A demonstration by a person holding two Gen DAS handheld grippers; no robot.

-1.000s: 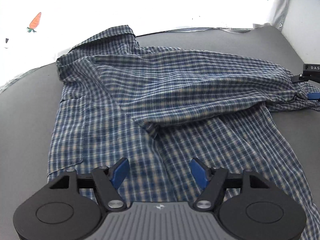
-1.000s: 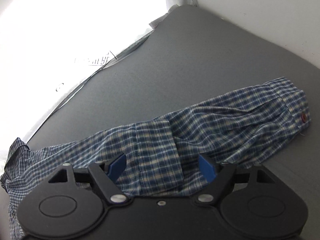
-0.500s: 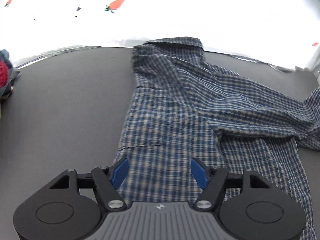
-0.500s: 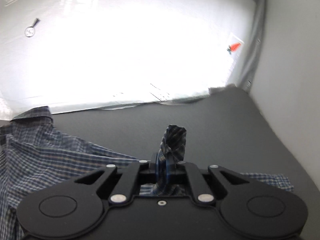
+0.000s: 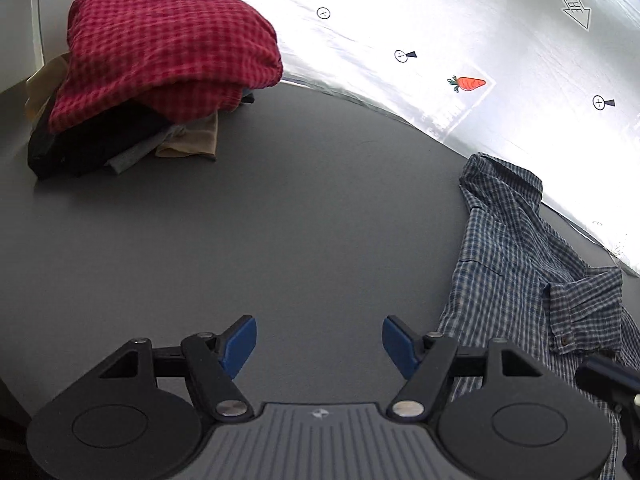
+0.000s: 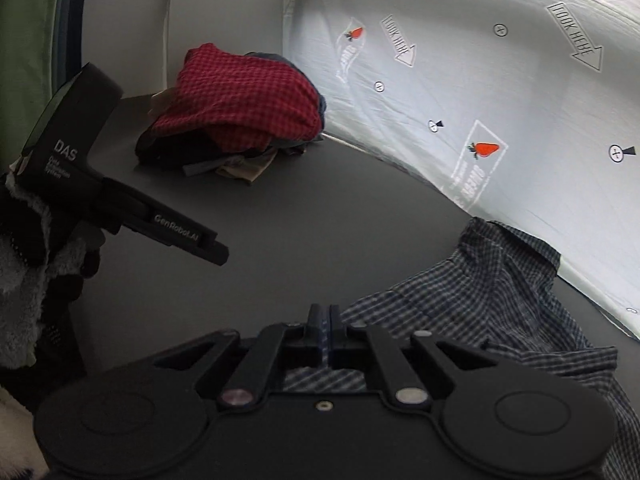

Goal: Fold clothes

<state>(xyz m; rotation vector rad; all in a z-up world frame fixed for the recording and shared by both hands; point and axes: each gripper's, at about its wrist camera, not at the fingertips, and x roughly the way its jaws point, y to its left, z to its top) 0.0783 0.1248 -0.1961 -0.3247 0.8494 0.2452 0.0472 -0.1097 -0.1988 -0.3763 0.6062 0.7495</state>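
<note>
A blue and cream plaid shirt (image 5: 516, 256) lies on the dark grey table at the right of the left wrist view, its cuff folded over the body. It also shows in the right wrist view (image 6: 500, 296). My left gripper (image 5: 319, 340) is open and empty over bare table, left of the shirt. My right gripper (image 6: 323, 330) is shut on a fold of the shirt's cloth, which runs under the jaws. The left gripper's body (image 6: 80, 168) shows at the left of the right wrist view.
A pile of folded clothes topped by a red checked shirt (image 5: 160, 60) sits at the far left corner; it also shows in the right wrist view (image 6: 240, 108). A white printed backdrop (image 5: 460, 40) rises behind the grey table (image 5: 260, 220).
My left gripper has swung left off the shirt to bare table, still open. My right gripper closed on the sleeve and carried it left over the shirt's body.
</note>
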